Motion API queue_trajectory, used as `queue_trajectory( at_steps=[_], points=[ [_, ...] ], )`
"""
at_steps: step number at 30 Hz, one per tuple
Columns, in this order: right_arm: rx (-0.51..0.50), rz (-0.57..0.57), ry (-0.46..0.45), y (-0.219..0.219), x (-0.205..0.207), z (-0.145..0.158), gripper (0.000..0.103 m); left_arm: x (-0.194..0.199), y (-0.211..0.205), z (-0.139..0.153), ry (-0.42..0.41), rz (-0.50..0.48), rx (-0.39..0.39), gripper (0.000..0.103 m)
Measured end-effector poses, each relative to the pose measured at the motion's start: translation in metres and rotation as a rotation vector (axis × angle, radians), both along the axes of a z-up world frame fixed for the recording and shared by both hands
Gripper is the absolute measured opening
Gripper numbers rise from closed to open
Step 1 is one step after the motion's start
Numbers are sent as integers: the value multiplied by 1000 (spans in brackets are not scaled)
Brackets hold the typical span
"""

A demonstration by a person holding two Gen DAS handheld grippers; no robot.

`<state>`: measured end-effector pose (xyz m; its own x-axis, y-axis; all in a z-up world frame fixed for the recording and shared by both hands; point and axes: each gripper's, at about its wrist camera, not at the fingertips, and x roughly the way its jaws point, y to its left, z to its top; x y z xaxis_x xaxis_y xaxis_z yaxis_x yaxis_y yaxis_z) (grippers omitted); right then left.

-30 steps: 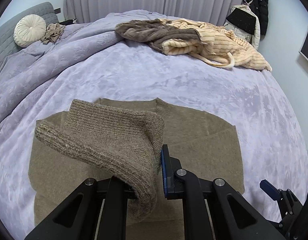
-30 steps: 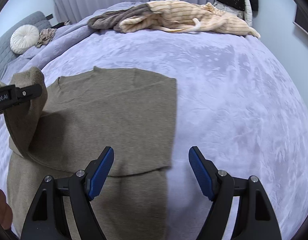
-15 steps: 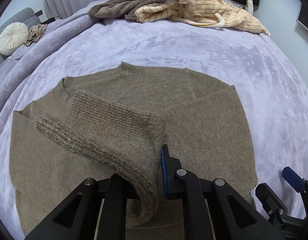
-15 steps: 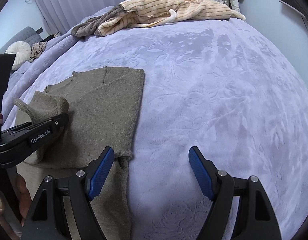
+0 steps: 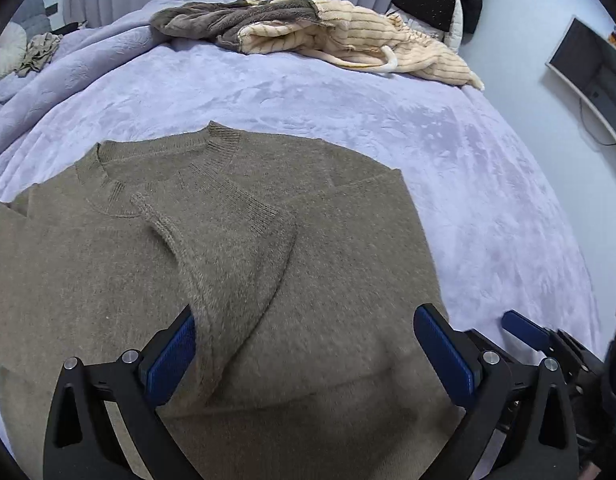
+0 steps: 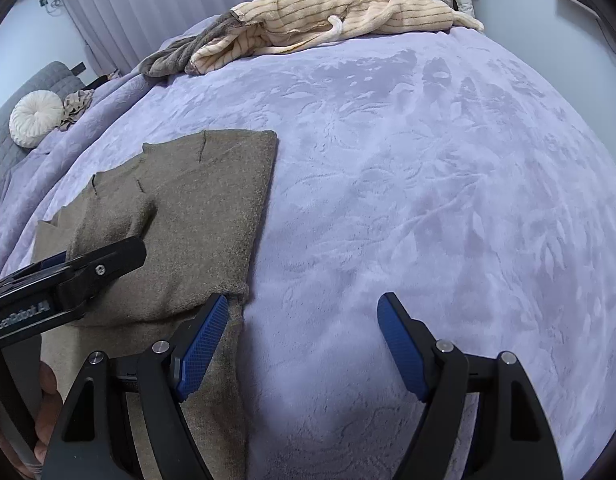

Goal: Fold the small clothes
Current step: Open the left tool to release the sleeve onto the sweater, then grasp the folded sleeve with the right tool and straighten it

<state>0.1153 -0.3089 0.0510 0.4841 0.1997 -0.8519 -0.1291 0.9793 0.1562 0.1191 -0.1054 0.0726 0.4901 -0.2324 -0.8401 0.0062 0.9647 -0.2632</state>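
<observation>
Sweater: the brown knitted sweater (image 5: pixel 212 264) lies flat on the bed (image 5: pixel 467 168), on the lavender blanket, in the near part toward the left side; its neck opening points to the far edge of the bed.
Sleeve: one sleeve (image 5: pixel 236 256) is folded over the body of the sweater, and its ribbed cuff lies just below the collar.
Left gripper: the left gripper (image 5: pixel 304 356) is low over the sweater and its jaws are opening; they stand wide apart.
Sleeve and left gripper: the lower part of the sleeve runs between the jaws, close against the left blue pad (image 5: pixel 172 364); the right pad is well apart from the cloth fold. The pads do not press on it, so the sleeve is released and lies on the sweater.
Right gripper: the right gripper (image 6: pixel 304 344) is spread apart and grasps nothing.
Sweater and right gripper: the right edge of the sweater passes just beside the left finger (image 6: pixel 200 344) of this gripper; the right finger is over bare blanket. I cannot tell if the left finger touches the cloth.
Other clothes: a pile with a cream striped piece (image 6: pixel 347 20) and a grey-brown piece lies at the far edge of the bed, well apart from the sweater.
Pillow: a round white pillow (image 6: pixel 36 118) is at the far left side, next to a small crumpled cloth.
Person: some fingers (image 6: pixel 48 396) show at the lower left in the right wrist view, at the left gripper's handle.
</observation>
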Motion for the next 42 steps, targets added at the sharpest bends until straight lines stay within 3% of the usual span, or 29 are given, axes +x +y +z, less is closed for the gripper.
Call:
queue_trajectory(
  at_steps=[4,7,13,18,19,20,21,23,25,28,29,31,33,37,38,39,40,42],
  points=[
    [-9,51,-33,17,-4,8,80,-24,35,21,-60,8,-84,103],
    [-3,108,-47,43,-2,14,80,-21,71,21,-66,83,-80,103],
    [-36,262,-67,133,9,18,80,-14,158,-6,18,305,-129,103],
    [-97,356,-58,204,24,3,79,-16,185,-26,75,349,-94,103],
    [-108,353,-43,209,29,-3,73,-14,185,-32,96,339,-70,103],
    [-120,346,-18,211,34,-9,39,-13,184,-36,108,331,-55,103],
    [-115,327,22,206,39,-14,20,-12,182,-41,117,320,-36,103],
    [-20,278,25,182,36,-12,19,-15,178,-46,114,295,-8,103],
    [-20,232,8,157,28,-8,19,-16,169,-52,106,268,41,103],
    [59,219,27,132,21,-7,21,-17,157,-60,98,248,120,103],
    [77,215,37,127,21,-7,26,-19,156,-59,91,246,135,103],
    [98,208,33,121,23,-6,46,-21,154,-59,78,243,149,103],
    [139,177,23,113,25,-4,72,-23,156,-58,77,237,140,103],
    [287,92,62,93,36,-9,73,-25,157,-57,84,215,139,103],
    [309,70,74,89,38,-12,61,-25,157,-57,85,215,140,103],
    [311,58,94,87,42,-17,20,-24,157,-57,90,218,140,103],
    [286,57,121,88,45,-21,7,-22,157,-56,95,221,137,103],
    [241,66,91,91,42,-17,8,-20,159,-51,105,232,103,103]
  ],
)
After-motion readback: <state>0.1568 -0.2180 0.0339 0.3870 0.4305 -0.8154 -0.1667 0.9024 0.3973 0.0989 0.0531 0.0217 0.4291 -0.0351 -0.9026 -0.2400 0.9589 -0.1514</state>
